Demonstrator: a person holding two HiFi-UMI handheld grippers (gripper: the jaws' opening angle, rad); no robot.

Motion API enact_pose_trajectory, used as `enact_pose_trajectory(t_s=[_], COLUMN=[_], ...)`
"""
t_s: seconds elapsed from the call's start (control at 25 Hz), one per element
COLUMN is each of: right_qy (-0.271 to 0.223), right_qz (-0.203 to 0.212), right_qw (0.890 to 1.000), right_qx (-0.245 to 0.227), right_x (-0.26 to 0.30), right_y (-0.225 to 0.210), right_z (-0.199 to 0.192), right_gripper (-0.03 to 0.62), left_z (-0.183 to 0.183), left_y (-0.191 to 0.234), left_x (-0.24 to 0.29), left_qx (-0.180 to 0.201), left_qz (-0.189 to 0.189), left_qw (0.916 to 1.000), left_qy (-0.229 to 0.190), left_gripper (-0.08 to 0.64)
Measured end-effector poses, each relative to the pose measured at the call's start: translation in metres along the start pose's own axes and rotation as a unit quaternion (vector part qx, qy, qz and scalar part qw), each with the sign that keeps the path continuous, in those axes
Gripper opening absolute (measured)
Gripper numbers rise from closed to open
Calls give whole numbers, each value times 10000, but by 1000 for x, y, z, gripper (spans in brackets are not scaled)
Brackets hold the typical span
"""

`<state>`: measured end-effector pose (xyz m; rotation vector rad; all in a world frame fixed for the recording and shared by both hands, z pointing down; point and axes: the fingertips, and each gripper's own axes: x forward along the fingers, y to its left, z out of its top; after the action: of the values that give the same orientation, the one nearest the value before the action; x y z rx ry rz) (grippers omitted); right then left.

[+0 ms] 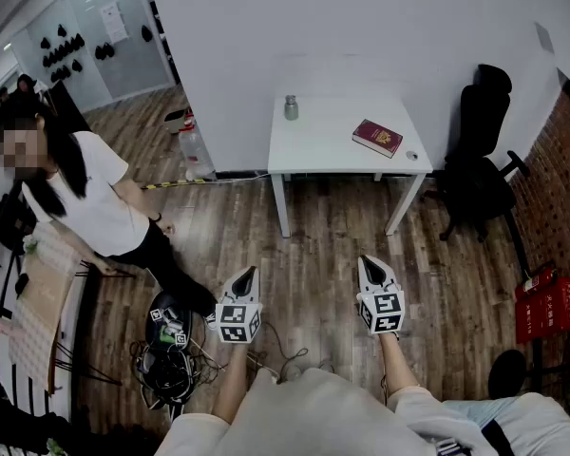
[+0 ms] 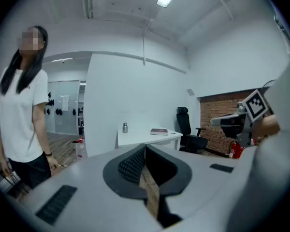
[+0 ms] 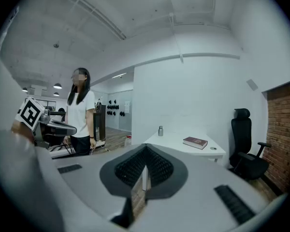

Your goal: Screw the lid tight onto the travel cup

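Note:
A small metal travel cup stands upright at the back left of the white table; it also shows far off in the left gripper view and the right gripper view. A small round lid lies near the table's right edge. My left gripper and right gripper hang over the wooden floor, well short of the table, both shut with nothing between the jaws.
A dark red book lies on the table's right side. A black office chair stands right of the table, a red fire extinguisher by the brick wall. A person in a white shirt stands at left beside cables on the floor.

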<state>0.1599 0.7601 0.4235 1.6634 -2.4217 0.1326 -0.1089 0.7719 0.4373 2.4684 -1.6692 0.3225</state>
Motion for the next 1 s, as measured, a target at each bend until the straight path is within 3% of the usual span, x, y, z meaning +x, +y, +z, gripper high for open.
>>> enact_pose_trajectory(t_s=[0.56, 1.0], right_qy=[25, -29], right_qz=[119, 319], right_qw=[9999, 9995], right_qx=[24, -20], right_x=[4, 5], right_y=[-10, -30], right_z=[-9, -15], right_gripper=[0, 0], left_z=[-1, -2], left_y=[-5, -32], left_x=[10, 21], left_qx=[-25, -35], left_qz=[118, 256], left_qw=[9999, 9997], left_qy=[28, 13], left_gripper=[9, 9])
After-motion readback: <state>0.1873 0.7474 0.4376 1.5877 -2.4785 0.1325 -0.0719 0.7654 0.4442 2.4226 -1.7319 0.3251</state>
